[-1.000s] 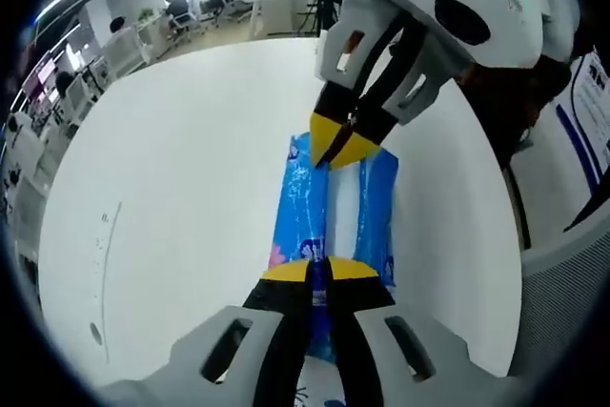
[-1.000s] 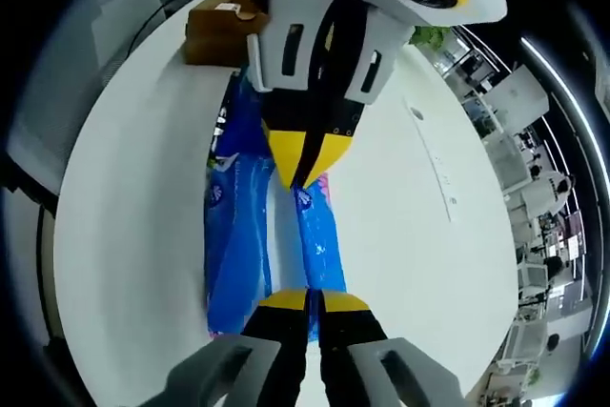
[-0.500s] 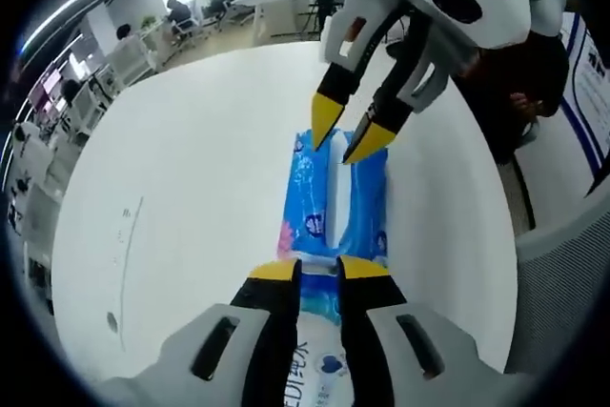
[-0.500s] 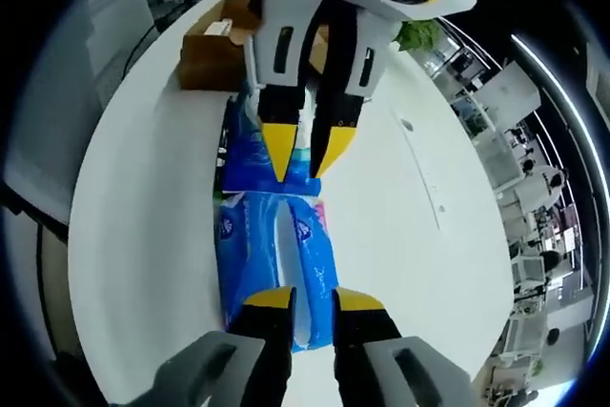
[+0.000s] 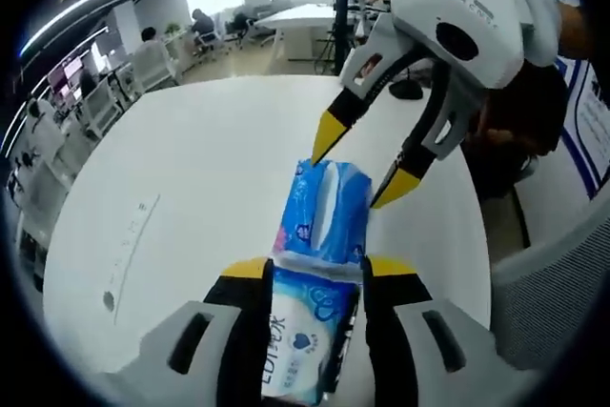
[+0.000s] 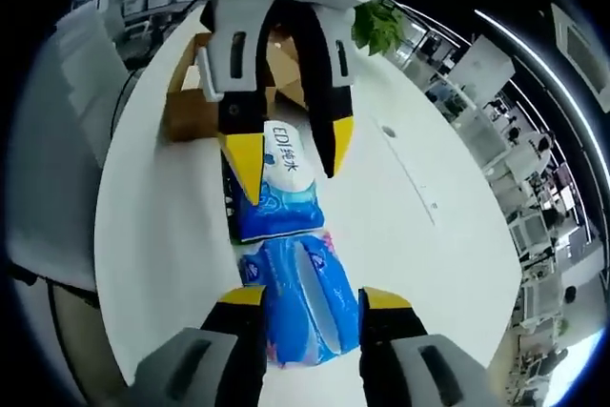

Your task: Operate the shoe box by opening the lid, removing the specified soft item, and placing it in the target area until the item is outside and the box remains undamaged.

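Left gripper view:
- Left gripper (image 5: 313,274), low centre: yellow-tipped jaws spread wide, straddling the near end of the packs, gripping nothing.
- Near pack (image 5: 303,329), blue and white, lying flat on the table (image 5: 181,169) between the left jaws; printed lettering on its face.
- Far pack (image 5: 326,214), blue with a pale centre strip, lying flat just beyond the near pack, end to end with it.
- Right gripper (image 5: 365,167), entering from upper right: white body, yellow tips, jaws wide apart, one tip either side of the far pack's far end, clear of it, holding nothing.
- Table: white, round-edged.
- Office desks and chairs beyond the table, seated people (image 5: 148,40) far off, too small to detail.

Right gripper view:
- Right gripper (image 6: 305,297), low centre: jaws wide apart, flanking the blue pack (image 6: 297,297), nothing clamped.
- Second pack (image 6: 276,188), white panel with lettering, lying just past the first, in line with it.
- Left gripper (image 6: 291,157), coming down from the top: jaws spread, tips either side of the lettered pack, empty.
- Box (image 6: 191,107), brown cardboard, on the table behind the left gripper, mostly hidden; lid state not discernible.
- Plant (image 6: 381,26), green, past the table's far edge.
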Demonstrator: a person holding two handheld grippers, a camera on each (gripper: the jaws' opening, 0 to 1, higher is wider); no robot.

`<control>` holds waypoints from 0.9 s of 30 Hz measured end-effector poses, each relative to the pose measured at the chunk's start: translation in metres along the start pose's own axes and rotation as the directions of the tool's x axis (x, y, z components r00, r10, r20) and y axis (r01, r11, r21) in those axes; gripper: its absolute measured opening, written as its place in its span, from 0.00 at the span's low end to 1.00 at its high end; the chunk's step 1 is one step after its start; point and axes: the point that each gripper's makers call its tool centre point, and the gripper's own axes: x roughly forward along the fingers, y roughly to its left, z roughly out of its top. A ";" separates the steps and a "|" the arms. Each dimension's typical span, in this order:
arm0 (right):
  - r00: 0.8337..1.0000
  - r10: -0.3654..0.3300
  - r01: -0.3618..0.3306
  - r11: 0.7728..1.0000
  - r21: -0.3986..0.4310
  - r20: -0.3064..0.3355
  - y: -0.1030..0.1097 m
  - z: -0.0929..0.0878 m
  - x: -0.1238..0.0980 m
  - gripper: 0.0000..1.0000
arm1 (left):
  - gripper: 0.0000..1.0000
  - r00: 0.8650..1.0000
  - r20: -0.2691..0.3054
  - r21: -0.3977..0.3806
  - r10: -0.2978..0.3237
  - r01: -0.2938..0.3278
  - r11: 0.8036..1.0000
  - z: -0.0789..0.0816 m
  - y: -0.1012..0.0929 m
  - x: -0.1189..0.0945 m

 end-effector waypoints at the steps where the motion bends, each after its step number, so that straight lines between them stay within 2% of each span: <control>1: 1.000 -0.001 0.001 1.000 0.008 0.000 0.001 0.001 -0.001 0.36 | 0.38 1.000 0.009 -0.002 -0.002 0.002 1.000 -0.001 -0.001 -0.003; 7: 1.000 -0.008 0.008 0.998 0.069 -0.004 0.015 0.007 -0.003 0.42 | 0.45 0.999 0.036 -0.021 -0.010 0.011 1.000 -0.008 -0.013 -0.016; 14: 1.000 -0.014 0.013 0.996 0.084 0.010 0.023 0.021 -0.009 0.47 | 0.56 0.997 0.071 -0.024 -0.027 0.028 0.999 -0.024 -0.023 -0.036; 19: 0.999 -0.026 0.023 0.992 0.125 0.027 0.026 0.035 -0.012 0.50 | 0.60 0.994 0.113 -0.076 -0.004 0.012 0.997 -0.035 -0.022 -0.055; 22: 0.998 -0.018 0.009 0.989 0.148 0.056 0.032 0.046 -0.012 0.53 | 0.62 0.995 0.103 -0.098 0.014 -0.004 0.995 -0.047 -0.019 -0.063; 27: 0.996 -0.003 -0.011 0.986 0.168 0.085 0.040 0.061 -0.008 0.57 | 0.67 0.991 0.128 -0.122 0.048 -0.033 0.992 -0.056 -0.017 -0.083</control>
